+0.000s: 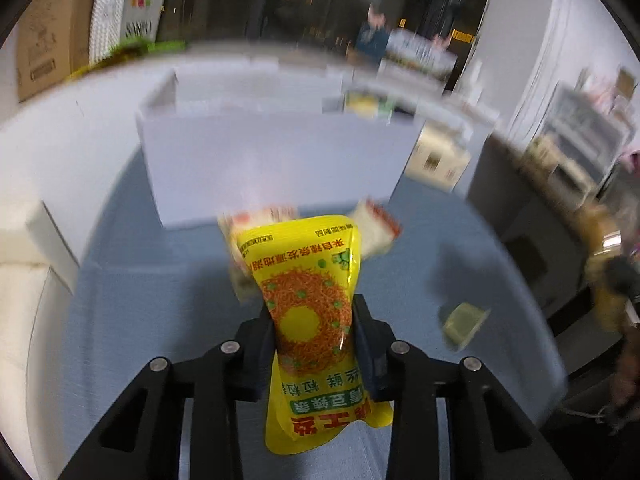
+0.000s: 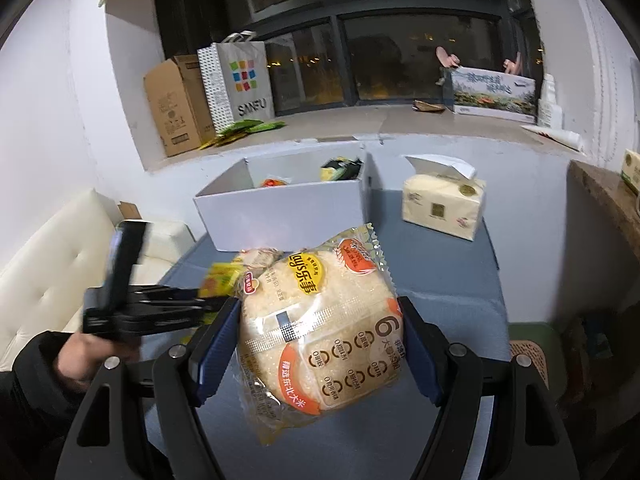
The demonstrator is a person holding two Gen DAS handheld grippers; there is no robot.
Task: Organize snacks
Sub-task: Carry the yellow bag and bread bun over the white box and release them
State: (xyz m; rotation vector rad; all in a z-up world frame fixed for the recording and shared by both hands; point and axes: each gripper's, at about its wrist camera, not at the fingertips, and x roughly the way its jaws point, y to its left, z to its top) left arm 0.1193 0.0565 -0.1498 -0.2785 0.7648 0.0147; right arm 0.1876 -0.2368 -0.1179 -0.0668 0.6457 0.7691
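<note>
My left gripper (image 1: 314, 316) is shut on a yellow snack pouch (image 1: 306, 280) and holds it above the blue table, in front of the white box (image 1: 276, 168). That gripper also shows in the right wrist view (image 2: 212, 304), at the left, with the yellow pouch (image 2: 218, 280) in it. My right gripper (image 2: 320, 320) is shut on a clear pack of rice crackers (image 2: 320, 320) and holds it above the table, short of the white box (image 2: 280, 216). Snacks (image 2: 340, 168) lie inside the box. More rice cracker packs (image 1: 376, 228) lie on the table near the box.
A tissue pack (image 2: 442, 204) stands on the blue table (image 2: 440, 280) right of the box. A small green packet (image 1: 464, 322) lies on the table at the right. A cardboard box (image 2: 176, 104), a paper bag (image 2: 240, 80) and green packets (image 2: 244, 128) sit on the window ledge. A cream sofa (image 2: 52, 248) is at the left.
</note>
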